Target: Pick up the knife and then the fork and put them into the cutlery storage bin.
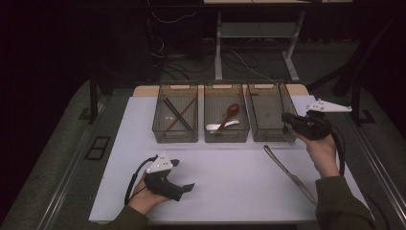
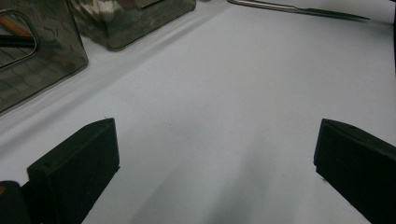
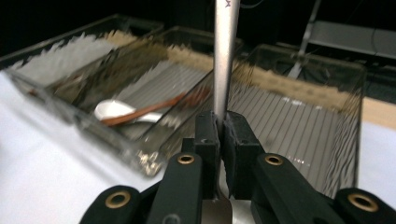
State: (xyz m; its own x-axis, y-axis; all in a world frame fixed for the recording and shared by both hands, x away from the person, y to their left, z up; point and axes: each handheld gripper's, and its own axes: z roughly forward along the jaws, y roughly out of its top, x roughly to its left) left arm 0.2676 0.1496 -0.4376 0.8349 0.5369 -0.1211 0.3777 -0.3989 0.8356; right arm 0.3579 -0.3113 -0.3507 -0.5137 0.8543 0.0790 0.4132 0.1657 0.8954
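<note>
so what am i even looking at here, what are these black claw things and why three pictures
A person sits at a white table with a hand-held two-jaw gripper in each hand. The high view looks down from above; each of the other two comes from a camera riding on one gripper. The left gripper rests open over bare table. The right gripper is clamped on a metal utensil handle above the right bin. Three clear bins stand in a row: chopsticks left, spoons in the middle. A knife lies on the table.
</note>
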